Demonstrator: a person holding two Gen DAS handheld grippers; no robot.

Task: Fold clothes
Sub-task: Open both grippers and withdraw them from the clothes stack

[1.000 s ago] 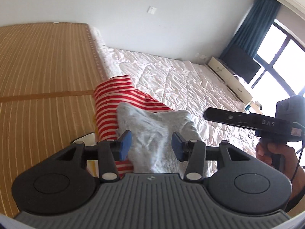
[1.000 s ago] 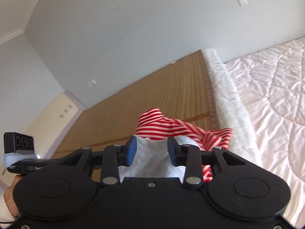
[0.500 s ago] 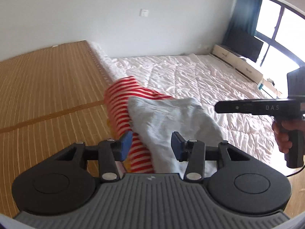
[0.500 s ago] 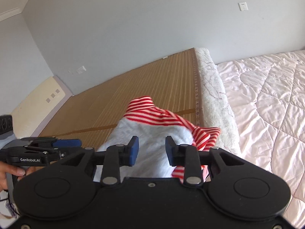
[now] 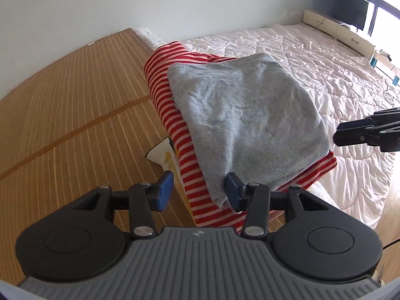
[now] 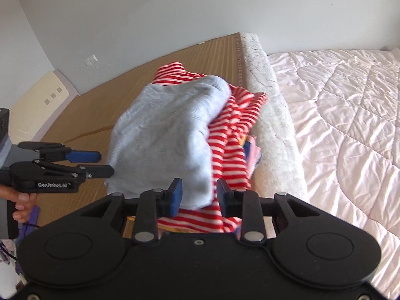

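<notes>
Bamboo mat [image 5: 62,115] on bed: grey garment [image 5: 245,125] stacked on striped garment [image 5: 170,92] at mat edge. Left tool [image 5: 198,192] and right tool [image 6: 198,196] were held wide, empty. Stack best left squared, edges aligned.

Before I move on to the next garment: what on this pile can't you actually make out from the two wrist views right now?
- Items under the red striped garment: only a white-and-yellow corner shows in the left view, colourful edges in the right; the stripes cover the rest.
- Grey folded garment: its near edge in the right view is hidden behind the right tool.
- Left tool: open, with nothing between its fingers.
</notes>
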